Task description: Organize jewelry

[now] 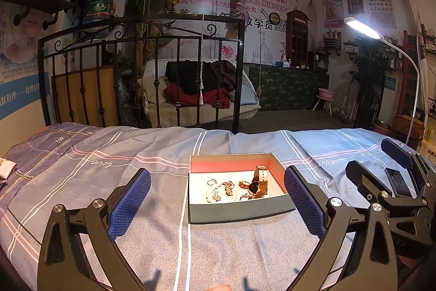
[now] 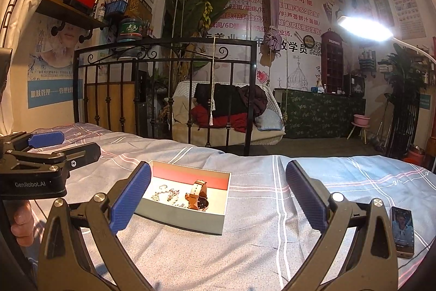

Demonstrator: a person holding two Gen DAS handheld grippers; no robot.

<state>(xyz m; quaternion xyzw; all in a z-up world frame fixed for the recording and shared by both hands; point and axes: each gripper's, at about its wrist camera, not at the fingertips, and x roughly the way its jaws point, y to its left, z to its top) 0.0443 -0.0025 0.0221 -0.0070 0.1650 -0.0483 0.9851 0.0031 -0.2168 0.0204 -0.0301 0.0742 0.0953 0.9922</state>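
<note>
A shallow grey box [image 1: 239, 209] [image 2: 179, 220] with a pink inner wall lies on the bed. Inside it are a watch [image 1: 259, 182] [image 2: 199, 195] with a tan strap and several small pieces of jewelry [image 1: 220, 190] [image 2: 166, 192]. My left gripper [image 1: 218, 195] hovers open just in front of the box, nothing between its blue pads [image 1: 128, 206]. My right gripper [image 2: 218, 198] is open too, to the right of the box, and holds nothing. Each gripper shows at the edge of the other's view: the right gripper [image 1: 392, 168], the left gripper [image 2: 65, 146].
The bed has a grey checked sheet [image 1: 136, 154] and a black iron footboard [image 1: 141, 45] behind the box. A phone [image 2: 402, 233] lies on the sheet at the right. A lit white lamp [image 2: 365, 29] leans over the bed. A hand [image 2: 21, 225] holds the left gripper.
</note>
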